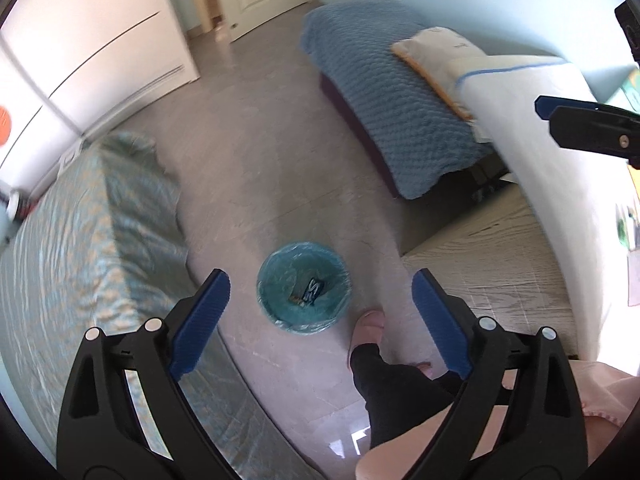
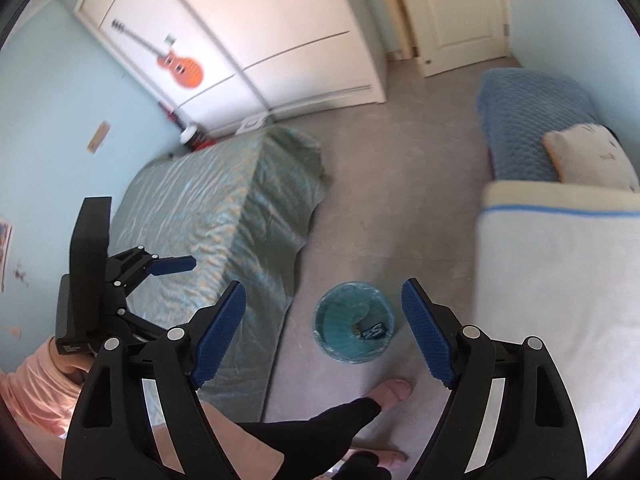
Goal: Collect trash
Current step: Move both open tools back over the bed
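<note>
Both grippers, left gripper (image 1: 320, 292) and right gripper (image 2: 324, 304), hang released and empty above the lined trash bin (image 1: 304, 294), wrapper (image 1: 312, 291) already inside, so next comes hunting more litter.

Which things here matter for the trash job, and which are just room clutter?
Job:
- lined bin
- wrapper in it
- left hand-held gripper, open, empty
- right hand-held gripper, open, empty

Clutter:
- green bed
- blue bed
- pillow
- wardrobe
</note>
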Demonstrator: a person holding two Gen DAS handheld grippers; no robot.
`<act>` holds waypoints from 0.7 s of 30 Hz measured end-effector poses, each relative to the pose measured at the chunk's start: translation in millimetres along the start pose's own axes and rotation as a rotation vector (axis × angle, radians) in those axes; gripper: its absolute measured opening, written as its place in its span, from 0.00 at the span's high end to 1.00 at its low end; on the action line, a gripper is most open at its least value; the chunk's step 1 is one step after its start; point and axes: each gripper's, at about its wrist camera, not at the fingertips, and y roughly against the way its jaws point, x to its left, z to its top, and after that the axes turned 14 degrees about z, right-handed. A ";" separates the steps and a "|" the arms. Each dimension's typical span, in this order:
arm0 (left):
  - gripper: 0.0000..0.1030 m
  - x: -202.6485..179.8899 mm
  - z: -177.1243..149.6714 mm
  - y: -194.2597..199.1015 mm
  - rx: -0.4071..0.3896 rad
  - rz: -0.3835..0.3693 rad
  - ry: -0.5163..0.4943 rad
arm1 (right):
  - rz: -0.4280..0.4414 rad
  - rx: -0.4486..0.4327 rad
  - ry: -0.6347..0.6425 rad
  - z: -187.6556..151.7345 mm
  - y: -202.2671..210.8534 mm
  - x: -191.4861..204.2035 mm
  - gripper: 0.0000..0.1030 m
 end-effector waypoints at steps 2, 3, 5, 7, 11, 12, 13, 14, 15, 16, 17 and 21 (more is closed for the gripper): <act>0.12 -14.4 7.6 6.6 -0.020 -0.014 -0.040 | -0.027 -0.040 -0.028 -8.9 17.4 -6.9 0.19; 0.11 -22.6 11.8 10.0 -0.031 -0.025 -0.063 | -0.040 -0.061 -0.044 -14.2 26.8 -10.8 0.19; 0.11 -40.1 19.7 15.8 -0.049 -0.043 -0.113 | -0.067 -0.098 -0.075 -24.8 44.0 -18.2 0.19; 0.11 -58.2 27.4 21.1 -0.066 -0.065 -0.165 | -0.096 -0.142 -0.109 -37.8 63.9 -25.2 0.19; 0.11 -99.9 40.4 32.7 -0.099 -0.121 -0.281 | -0.155 -0.223 -0.179 -66.0 100.4 -38.3 0.18; 0.11 -111.3 42.8 36.3 -0.107 -0.135 -0.314 | -0.171 -0.244 -0.197 -73.9 109.8 -41.4 0.18; 0.11 -121.2 43.5 39.4 -0.117 -0.146 -0.345 | -0.184 -0.267 -0.217 -82.8 119.5 -43.2 0.18; 0.11 -133.8 44.4 43.4 -0.130 -0.157 -0.383 | -0.200 -0.288 -0.237 -92.1 129.5 -45.6 0.18; 0.11 -145.3 44.6 46.3 -0.139 -0.169 -0.417 | -0.218 -0.306 -0.253 -101.4 137.8 -47.3 0.18; 0.11 -155.5 44.3 49.1 -0.147 -0.179 -0.446 | -0.235 -0.325 -0.271 -110.7 147.2 -49.4 0.18; 0.11 -168.1 44.0 52.5 -0.155 -0.191 -0.478 | -0.252 -0.343 -0.292 -120.5 157.7 -52.1 0.18; 0.11 -216.7 37.5 67.0 -0.178 -0.241 -0.592 | -0.322 -0.412 -0.367 -160.9 196.8 -59.8 0.18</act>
